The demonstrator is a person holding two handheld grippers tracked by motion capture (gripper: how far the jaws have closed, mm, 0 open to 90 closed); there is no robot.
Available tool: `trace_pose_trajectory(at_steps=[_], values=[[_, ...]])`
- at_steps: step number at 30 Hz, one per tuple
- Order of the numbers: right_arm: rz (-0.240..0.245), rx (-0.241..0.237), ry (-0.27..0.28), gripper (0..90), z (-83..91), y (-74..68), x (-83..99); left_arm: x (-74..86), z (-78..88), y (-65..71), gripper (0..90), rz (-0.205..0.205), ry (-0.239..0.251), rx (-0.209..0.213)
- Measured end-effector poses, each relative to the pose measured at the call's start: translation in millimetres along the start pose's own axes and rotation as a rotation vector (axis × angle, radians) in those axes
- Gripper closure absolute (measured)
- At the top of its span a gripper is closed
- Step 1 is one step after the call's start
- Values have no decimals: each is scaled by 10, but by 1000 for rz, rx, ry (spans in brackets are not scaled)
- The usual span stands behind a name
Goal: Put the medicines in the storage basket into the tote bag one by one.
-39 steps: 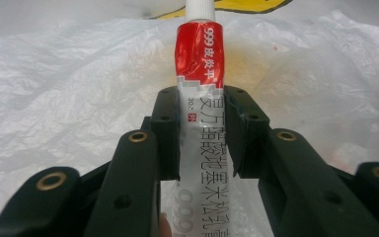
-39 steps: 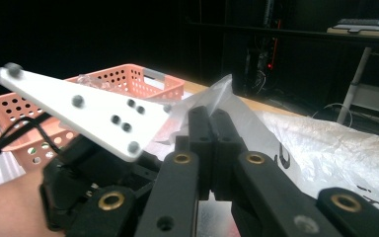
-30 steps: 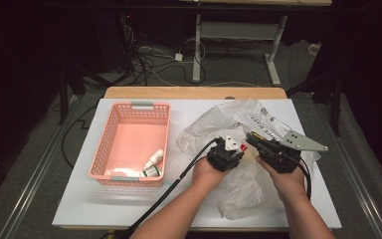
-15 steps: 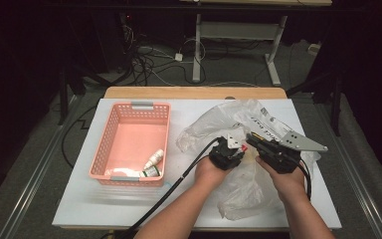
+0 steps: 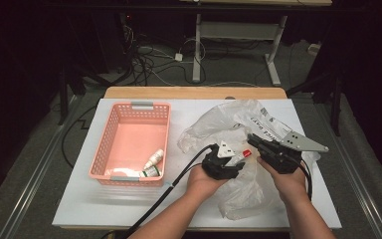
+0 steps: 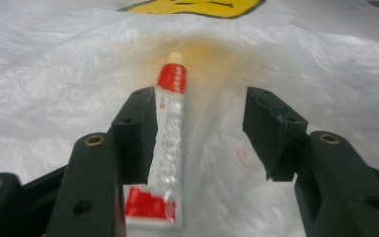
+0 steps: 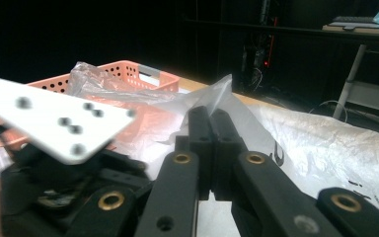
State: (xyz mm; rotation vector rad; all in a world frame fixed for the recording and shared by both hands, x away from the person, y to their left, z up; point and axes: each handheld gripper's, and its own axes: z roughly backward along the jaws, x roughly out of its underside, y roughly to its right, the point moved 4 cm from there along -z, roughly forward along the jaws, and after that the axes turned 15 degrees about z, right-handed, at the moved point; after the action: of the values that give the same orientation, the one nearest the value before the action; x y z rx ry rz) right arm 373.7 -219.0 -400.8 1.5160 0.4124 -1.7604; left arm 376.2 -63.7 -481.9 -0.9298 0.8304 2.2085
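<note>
A white tube with a red cap band (image 6: pixel 170 133) lies on the crumpled clear plastic bag (image 5: pixel 214 127), between the jaws of my left gripper (image 6: pixel 200 116). Those jaws have just been opening: the tube leans on the left pad and the right pad stands clear of it. In the high view the left gripper (image 5: pixel 231 162) sits mid-table, with the tube's red end (image 5: pixel 246 153) poking out past it. My right gripper (image 7: pixel 211 116) is shut on a fold of the bag (image 7: pixel 325 143), which rises from between its tips. In the high view the right gripper (image 5: pixel 258 140) is just right of the left one.
A pink plastic basket (image 5: pixel 129 107) stands on the white table's left half, holding a small dropper bottle (image 5: pixel 154 159) and a green-labelled bottle (image 5: pixel 150 173). The bag spreads over the right half of the table. Beyond the far edge are a dark floor, cables and desk legs.
The left gripper's jaws have spread apart off the tube, and the left hand has drawn back slightly toward the person. The right gripper has stayed put.
</note>
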Motion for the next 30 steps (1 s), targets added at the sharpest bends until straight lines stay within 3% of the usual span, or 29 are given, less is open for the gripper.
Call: trace_pose_trajectory(at_steps=[7,17,23,28,30], values=[[13,-5,-2,900,-15,-25,3,145,262,6,333,51,29,51],[22,-11,1,900,-17,-59,-10,263,565,2,162,39,0,48],[25,-13,-3,900,-23,-69,-7,279,850,41,123,30,1,66],[28,-5,-4,900,-3,-59,-7,314,1013,14,0,46,11,38],[27,-4,-4,900,0,-51,-2,338,1071,-9,0,49,32,27]])
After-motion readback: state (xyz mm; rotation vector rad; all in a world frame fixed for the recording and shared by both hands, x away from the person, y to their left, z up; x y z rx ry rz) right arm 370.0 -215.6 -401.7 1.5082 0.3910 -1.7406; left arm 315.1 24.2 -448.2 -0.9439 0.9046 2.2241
